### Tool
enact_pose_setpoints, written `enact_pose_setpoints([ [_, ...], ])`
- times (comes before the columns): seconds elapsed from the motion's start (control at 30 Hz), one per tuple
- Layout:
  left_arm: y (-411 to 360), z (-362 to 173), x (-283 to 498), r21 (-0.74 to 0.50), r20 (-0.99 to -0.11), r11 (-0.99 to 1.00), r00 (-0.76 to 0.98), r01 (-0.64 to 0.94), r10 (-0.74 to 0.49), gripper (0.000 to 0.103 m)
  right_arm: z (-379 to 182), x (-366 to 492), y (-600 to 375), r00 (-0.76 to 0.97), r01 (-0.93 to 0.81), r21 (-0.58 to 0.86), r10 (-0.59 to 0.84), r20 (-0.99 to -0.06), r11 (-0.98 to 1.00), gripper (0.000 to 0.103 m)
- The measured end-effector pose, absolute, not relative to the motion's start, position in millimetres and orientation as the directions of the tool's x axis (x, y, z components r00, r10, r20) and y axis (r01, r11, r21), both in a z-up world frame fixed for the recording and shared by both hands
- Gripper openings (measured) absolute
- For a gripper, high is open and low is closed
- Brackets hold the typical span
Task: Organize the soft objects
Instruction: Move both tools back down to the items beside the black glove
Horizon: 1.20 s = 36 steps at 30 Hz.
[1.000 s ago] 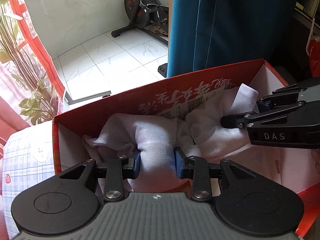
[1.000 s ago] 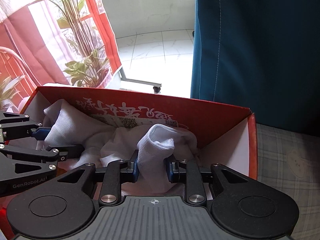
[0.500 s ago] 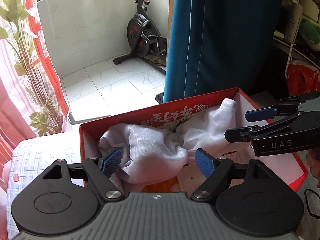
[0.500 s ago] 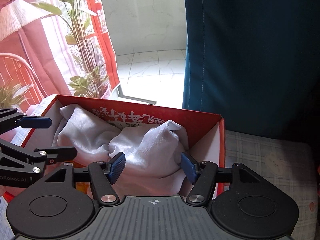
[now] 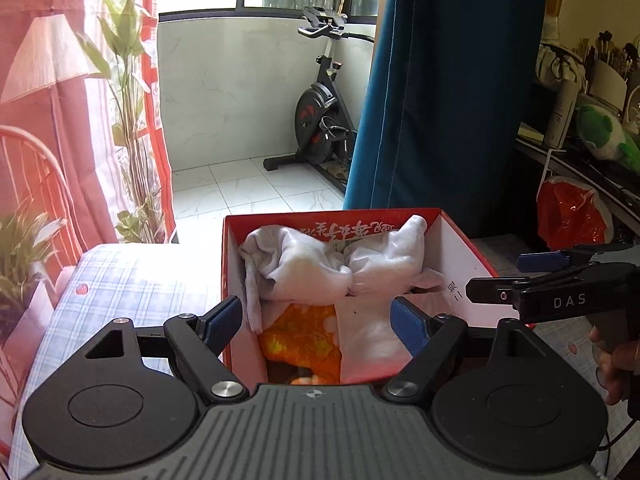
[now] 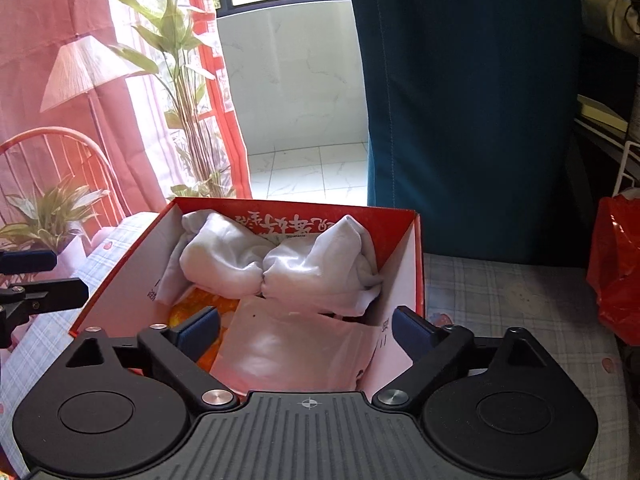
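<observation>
**Q:** Both grippers have drawn back and upward from the white cloth since a second ago — what is their state now?

**A:** Left gripper [image 5: 318, 318]: jaws just opened wide, nothing between the pads. Right gripper [image 6: 306, 330]: jaws likewise just opened, at their widest, empty. Each hangs above the near edge of the red box [image 6: 416, 264], tilted downward.

**Q:** Where does the white cloth [image 6: 280, 264] lie?

**A:** Bunched against the far wall of the box, in two lobes pinched together at the middle. It partly covers an orange fabric [image 5: 304, 336] nearer the camera; a white sheet [image 6: 296, 348] lies at the near right.

**Q:** Why there?

**A:** Probably so that soft items stack compactly at one end. The box itself rests on a plaid surface [image 6: 508, 300], so released cloth stays contained.
</observation>
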<state>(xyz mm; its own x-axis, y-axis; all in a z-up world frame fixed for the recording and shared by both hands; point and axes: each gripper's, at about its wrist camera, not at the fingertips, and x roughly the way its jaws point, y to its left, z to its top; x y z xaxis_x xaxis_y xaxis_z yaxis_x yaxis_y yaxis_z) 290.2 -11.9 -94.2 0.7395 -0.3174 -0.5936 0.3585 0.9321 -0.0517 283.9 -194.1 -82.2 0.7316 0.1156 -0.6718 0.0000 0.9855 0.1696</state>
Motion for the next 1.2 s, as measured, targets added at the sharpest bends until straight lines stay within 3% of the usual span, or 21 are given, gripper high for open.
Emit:
enact_pose_setpoints([
  [0.23,-0.6,-116.6,220.7,-0.021,-0.573,0.947,0.773,0.321,-0.275,0.098,-88.4,225.3,-176.3,0.72,-0.074,0.176,0.174,-0.672,0.982,0.102],
  [0.37,13.7,-136.2,197.8,-0.037,-0.592,0.956,0.764,0.292,-0.256,0.098,-105.6,196.8,-167.7,0.714,-0.066,0.233,0.209,-0.668,0.97,0.102],
  [0.5,28.8,-154.5,186.1,-0.058,-0.616,0.966,0.752,0.254,-0.235,0.095,-132.2,172.7,-153.6,0.719,-0.053,0.274,0.227,-0.657,0.96,0.098],
  [0.6,41.7,-167.5,178.8,-0.159,-0.629,0.961,0.727,0.225,-0.274,0.093,-153.2,155.7,-144.7,0.712,-0.031,0.316,0.243,-0.659,0.948,0.091],
  [0.7,45.5,-185.0,170.5,-0.169,-0.653,0.959,0.703,0.228,-0.282,0.092,-169.3,131.0,-143.0,0.721,-0.013,0.384,0.275,-0.636,0.923,0.091],
  [0.77,45.5,-197.2,167.1,-0.135,-0.669,0.966,0.698,0.221,-0.253,0.091,-176.6,117.3,-142.5,0.713,-0.013,0.379,0.275,-0.645,0.925,0.091],
  [0.9,57.8,-222.9,171.5,-0.183,-0.707,0.968,0.661,0.174,-0.252,0.09,-189.0,98.4,-147.6,0.682,-0.001,0.346,0.254,-0.686,0.938,0.091],
  [1.2,68.2,-263.5,176.0,-0.217,-0.742,0.962,0.612,0.166,-0.273,0.08,-205.9,70.1,-142.6,0.583,-0.017,0.285,0.241,-0.776,0.958,0.08],
])
